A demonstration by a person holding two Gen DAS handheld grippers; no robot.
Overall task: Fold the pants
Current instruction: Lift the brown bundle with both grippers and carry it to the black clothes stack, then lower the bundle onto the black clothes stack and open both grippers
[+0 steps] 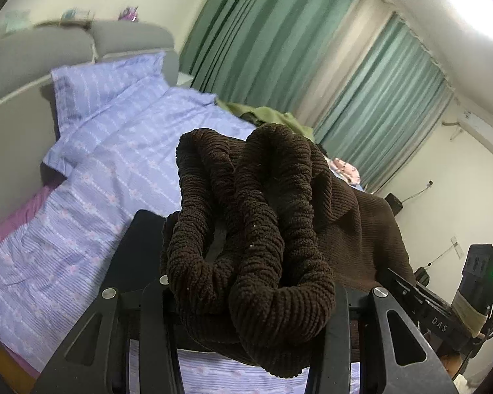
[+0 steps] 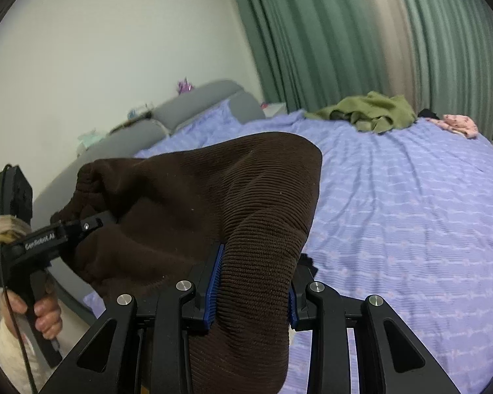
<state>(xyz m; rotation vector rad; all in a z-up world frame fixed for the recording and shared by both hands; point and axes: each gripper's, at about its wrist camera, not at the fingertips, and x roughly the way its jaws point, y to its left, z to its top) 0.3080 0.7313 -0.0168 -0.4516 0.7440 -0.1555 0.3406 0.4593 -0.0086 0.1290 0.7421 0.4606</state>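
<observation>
Both claws clamp the brown pants [image 2: 213, 197]: right gripper [image 2: 251, 282] on smooth cloth, left gripper [image 1: 249, 279] on the bunched waistband. Left pads are hidden, so probably a shallow bite; the thick roll could slip out onto the bed [image 2: 410, 213] below.

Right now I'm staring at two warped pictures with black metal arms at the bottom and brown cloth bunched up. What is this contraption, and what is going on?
No robot here: a person holds a hand-held gripper in each hand, each with a wide-angle camera looking along its fingers, hence the warping. One picture comes from the left gripper, the other from the right gripper. Both are shut on the same brown pants, lifted above a bed with a lilac sheet. The right view also shows the left gripper from the side, with the hand squeezing its handle. On the far side of the bed lie a green garment and a pink one.
</observation>
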